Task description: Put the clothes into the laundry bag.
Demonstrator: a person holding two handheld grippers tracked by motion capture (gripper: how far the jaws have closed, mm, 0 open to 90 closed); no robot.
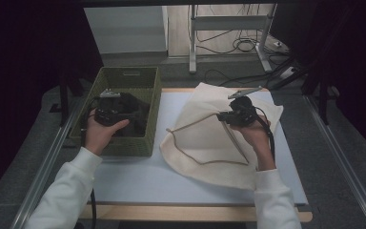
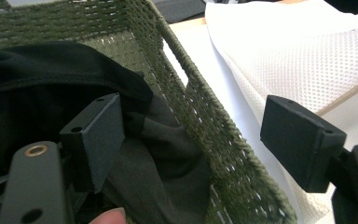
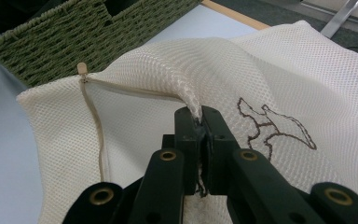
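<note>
Right gripper (image 3: 199, 122) pinching raised fold of white mesh bag (image 3: 279, 84), jaws pressed together on fabric beside zipper (image 3: 95, 121). Bag lies spread on counter (image 1: 133, 179), just right of green woven basket (image 1: 150, 88). Left gripper (image 2: 191, 144) spread wide, straddling basket's near wall; one jaw inside, over black cloth (image 2: 51, 79), other outside over counter.

1. The high view looks forward and down from above the person's side, over the whole table (image 1: 138, 188).
2. The left gripper view sits close over the green basket (image 2: 205, 121) rim.
3. The right gripper view hovers close over the white mesh bag (image 3: 279, 74); all three share basket and bag.
</note>
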